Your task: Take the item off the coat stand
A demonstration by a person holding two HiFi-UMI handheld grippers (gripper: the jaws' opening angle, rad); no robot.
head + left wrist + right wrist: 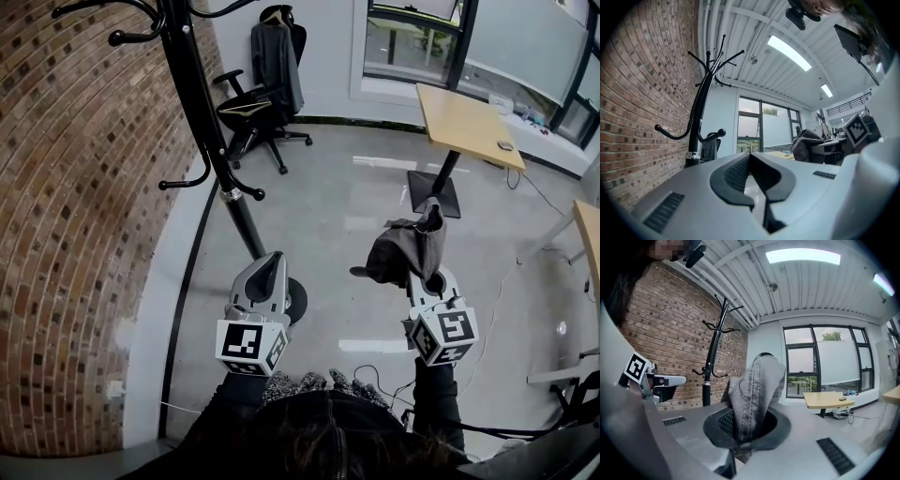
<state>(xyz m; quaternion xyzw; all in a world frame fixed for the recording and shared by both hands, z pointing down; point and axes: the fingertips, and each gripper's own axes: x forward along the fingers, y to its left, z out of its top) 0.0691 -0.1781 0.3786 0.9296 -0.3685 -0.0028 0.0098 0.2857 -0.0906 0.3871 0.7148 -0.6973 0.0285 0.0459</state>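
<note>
A black coat stand [202,122] rises at the left beside the brick wall, and its hooks in view are bare. My right gripper [429,274] is shut on a grey denim cap [403,248], held in the air to the right of the stand and well off it. In the right gripper view the cap [757,390] sticks up from between the jaws of the right gripper [743,420], with the stand [712,357] behind it. My left gripper [272,264] hangs near the stand's base, shut and empty. The left gripper view shows its pads [736,173] together, the stand [698,126] and the cap [806,143].
A brick wall [75,234] runs along the left. A black office chair [258,112] with a grey jacket [274,56] hung above it stands at the back. A wooden table [464,122] on a black pedestal is at the back right. Cables [506,281] lie on the floor.
</note>
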